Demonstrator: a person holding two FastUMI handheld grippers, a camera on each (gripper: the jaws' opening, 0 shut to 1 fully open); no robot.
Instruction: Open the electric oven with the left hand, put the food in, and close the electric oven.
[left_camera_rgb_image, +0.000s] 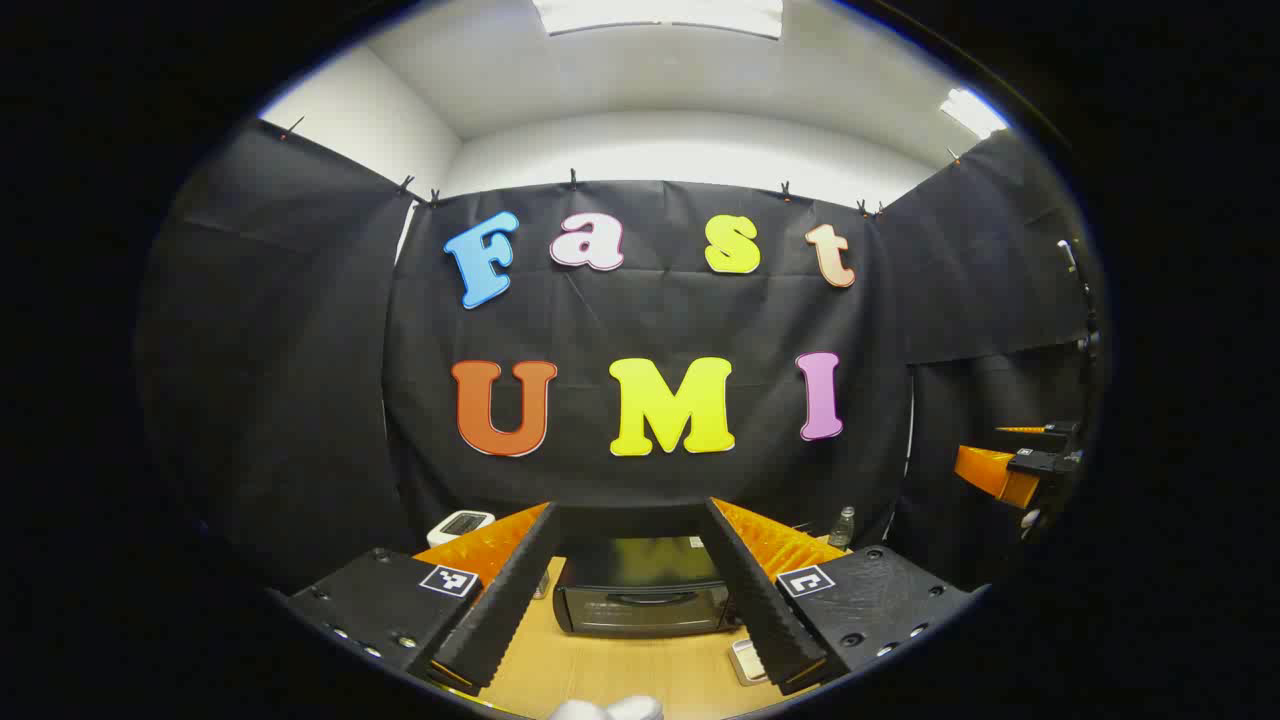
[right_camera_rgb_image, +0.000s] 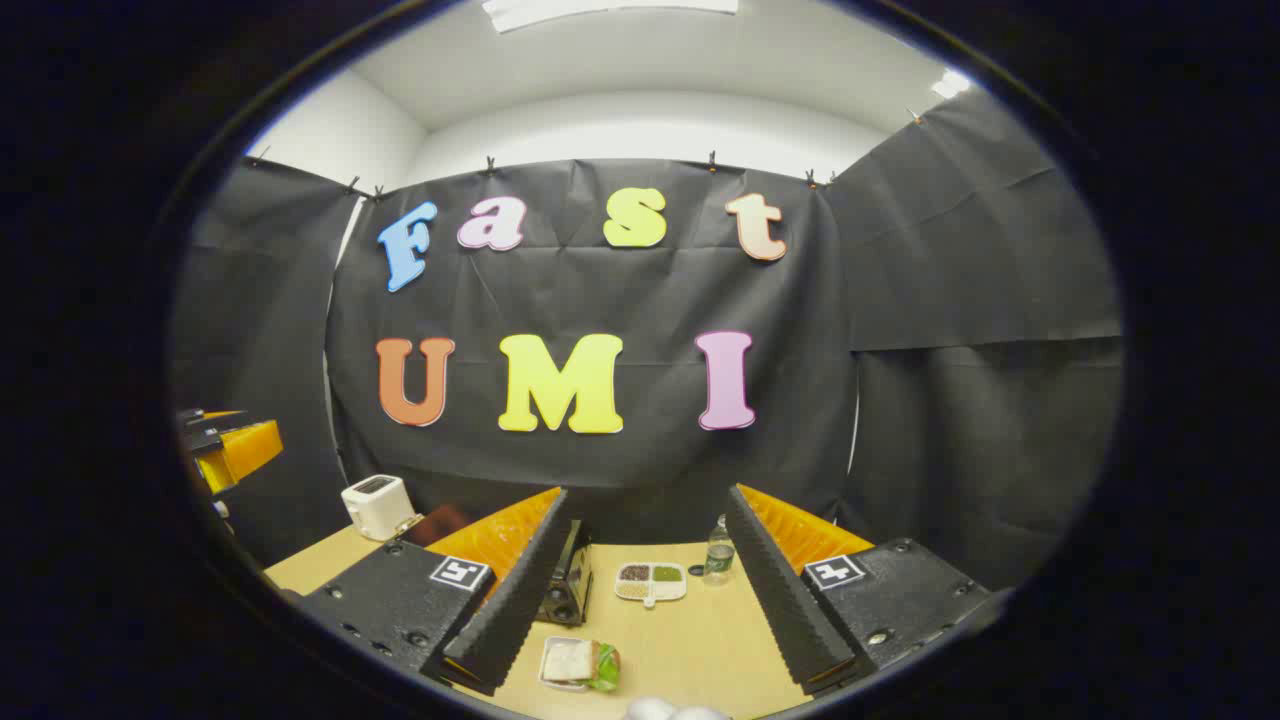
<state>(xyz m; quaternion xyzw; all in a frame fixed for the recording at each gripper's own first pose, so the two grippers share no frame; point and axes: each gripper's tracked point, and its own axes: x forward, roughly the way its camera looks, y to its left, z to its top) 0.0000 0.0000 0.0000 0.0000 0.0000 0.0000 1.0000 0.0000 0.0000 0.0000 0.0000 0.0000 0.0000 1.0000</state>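
Through the left gripper view, I had the left gripper (left_camera_rgb_image: 628, 590) spread wide with nothing between its fingers, raised above the wooden table (left_camera_rgb_image: 620, 675). The electric oven (left_camera_rgb_image: 640, 598) sat straight ahead between the two fingers, its door shut and handle facing me. Left of the oven and farther back stood a white toaster (left_camera_rgb_image: 460, 524); right of it, a small bottle (left_camera_rgb_image: 843, 527) near the wall, and a small tray (left_camera_rgb_image: 748, 660) just beside the oven's near right corner. The other gripper (left_camera_rgb_image: 1015, 470) hung well to the oven's right.

Through the right gripper view, the right gripper (right_camera_rgb_image: 640, 590) was equally wide open and empty. The oven (right_camera_rgb_image: 566, 585) showed edge-on behind its left finger. The food, a sandwich (right_camera_rgb_image: 580, 663) on its small tray, lay in front of the oven, with a sectioned dish (right_camera_rgb_image: 651, 582) and the bottle (right_camera_rgb_image: 718, 552) to the oven's right.
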